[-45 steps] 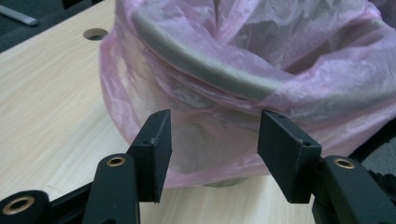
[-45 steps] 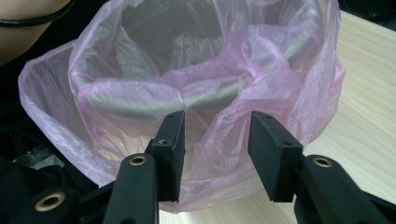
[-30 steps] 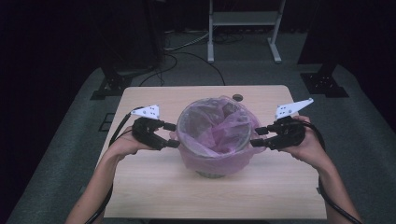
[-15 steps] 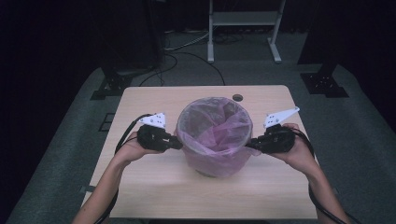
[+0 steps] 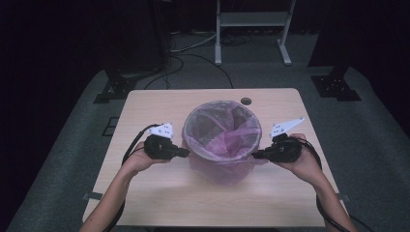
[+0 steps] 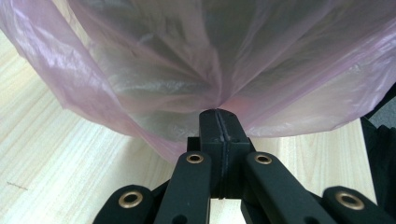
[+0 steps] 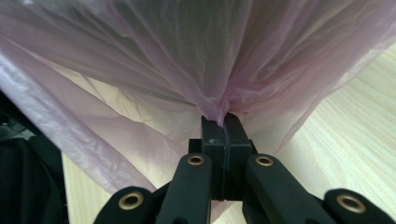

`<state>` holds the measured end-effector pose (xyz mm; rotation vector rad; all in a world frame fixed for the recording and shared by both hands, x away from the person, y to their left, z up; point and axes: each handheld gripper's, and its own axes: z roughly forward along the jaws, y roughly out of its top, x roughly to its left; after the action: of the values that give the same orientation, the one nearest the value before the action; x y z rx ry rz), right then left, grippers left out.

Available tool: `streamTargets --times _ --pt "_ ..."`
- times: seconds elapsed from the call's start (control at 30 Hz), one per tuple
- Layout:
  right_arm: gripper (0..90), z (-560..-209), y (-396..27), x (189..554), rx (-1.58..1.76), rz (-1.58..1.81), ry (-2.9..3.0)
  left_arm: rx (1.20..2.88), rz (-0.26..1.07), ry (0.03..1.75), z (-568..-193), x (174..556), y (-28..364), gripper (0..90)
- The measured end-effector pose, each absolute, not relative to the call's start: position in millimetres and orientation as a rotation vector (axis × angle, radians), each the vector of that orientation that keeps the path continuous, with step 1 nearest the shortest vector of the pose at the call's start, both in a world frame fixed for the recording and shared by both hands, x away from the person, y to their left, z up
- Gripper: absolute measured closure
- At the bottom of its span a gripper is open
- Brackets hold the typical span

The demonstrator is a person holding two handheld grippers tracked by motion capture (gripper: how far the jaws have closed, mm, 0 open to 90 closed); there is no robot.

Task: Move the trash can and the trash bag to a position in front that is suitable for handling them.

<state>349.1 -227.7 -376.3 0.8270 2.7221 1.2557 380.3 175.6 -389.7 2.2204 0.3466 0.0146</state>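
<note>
Table of pale wood, bearing mid-top a bin lined with pink bag, film draped over the rim. Left gripper and right gripper flanking it, jaws just closed, each pinching a fold of that film.

Dark studio-like lab: black curtains, floor cables, equipment stand, lone wooden table.
</note>
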Motion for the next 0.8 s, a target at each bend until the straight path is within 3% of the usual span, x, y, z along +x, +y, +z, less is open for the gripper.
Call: streamTargets --times 0.1,0.17,0.33,0.53,0.67,0.8 --pt "89.4 -378.1 -230.2 348.8 0.845 1.255 2.701 2.207 0.013 0.354 -387.2 378.3 178.7 86.6" --pt "76.8 -375.4 -234.9 346.7 0.858 1.295 2.697 2.201 0.003 0.351 -381.0 375.3 182.6 77.8" --pt "63.8 -358.1 -246.1 329.1 0.825 1.405 2.672 2.162 -0.033 0.313 -362.4 363.2 188.2 59.8" --pt "56.6 -349.9 -237.7 311.2 0.76 1.427 2.708 2.193 -0.086 0.292 -358.2 349.8 173.2 53.6" --pt "58.9 -355.6 -228.3 307.3 0.736 1.361 2.725 2.195 -0.075 0.311 -362.2 348.0 167.4 57.7" --pt "77.8 -367.6 -223.5 311.3 0.77 1.34 2.724 2.178 -0.036 0.335 -368.1 350.1 166.4 81.0"
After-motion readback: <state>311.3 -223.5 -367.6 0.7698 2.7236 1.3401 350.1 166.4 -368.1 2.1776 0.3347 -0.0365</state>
